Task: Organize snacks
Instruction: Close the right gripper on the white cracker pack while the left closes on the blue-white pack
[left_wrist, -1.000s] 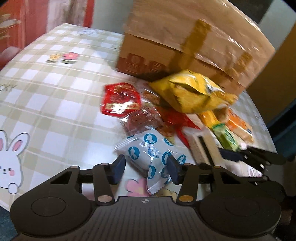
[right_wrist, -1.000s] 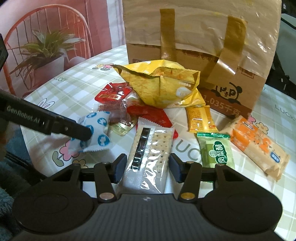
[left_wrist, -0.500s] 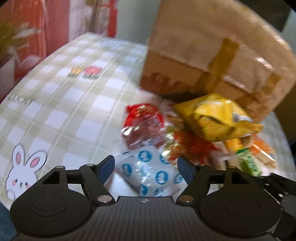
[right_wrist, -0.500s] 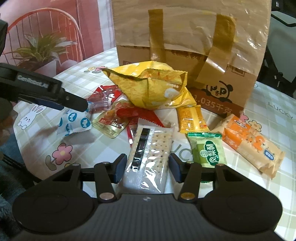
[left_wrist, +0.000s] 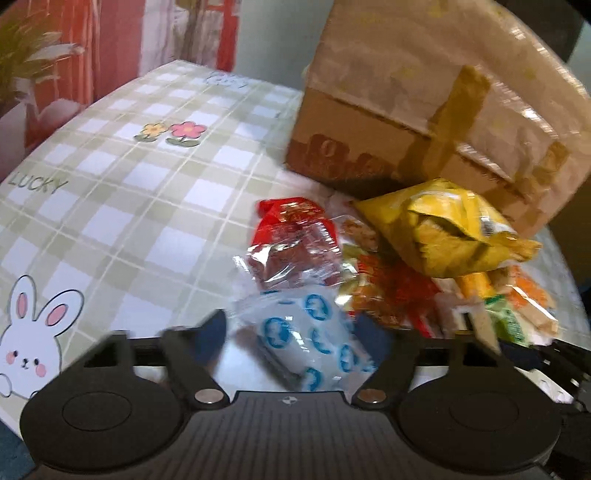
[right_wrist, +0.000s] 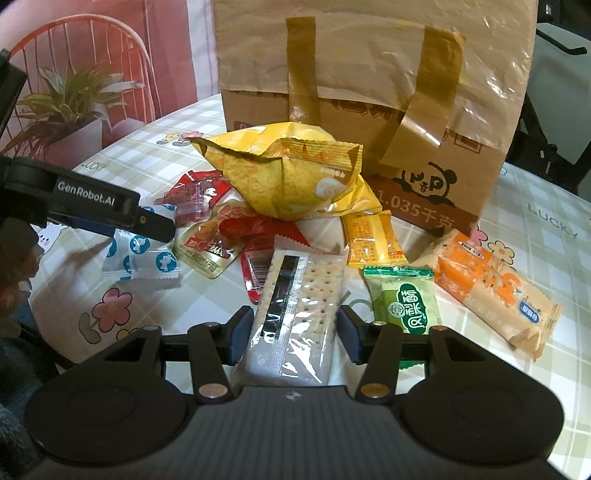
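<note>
A white packet with blue prints (left_wrist: 314, 343) lies at the near edge of the snack pile, between the jaws of my left gripper (left_wrist: 291, 339). Those jaws are closing, with a gap still showing on the left side. The right wrist view shows the same packet (right_wrist: 140, 258) resting on the tablecloth under one of the left gripper's fingers (right_wrist: 147, 223). My right gripper (right_wrist: 295, 328) is shut on a long clear cracker packet (right_wrist: 299, 295). Behind it lie a yellow crisp bag (right_wrist: 288, 177), red and gold sachets (right_wrist: 207, 243), a small yellow packet (right_wrist: 369, 240), a green packet (right_wrist: 406, 299) and an orange packet (right_wrist: 491, 288).
A tall brown paper bag with taped handles (right_wrist: 369, 92) stands behind the pile. The checked tablecloth (left_wrist: 110, 206) with a rabbit print spreads out to the left. A potted plant (right_wrist: 74, 107) and a red chair sit beyond the table's left edge.
The left gripper let the white-blue packet go, opened wider and shifted back; its jaws now stand narrower around the packet. The right gripper kept still, holding the cracker packet.
</note>
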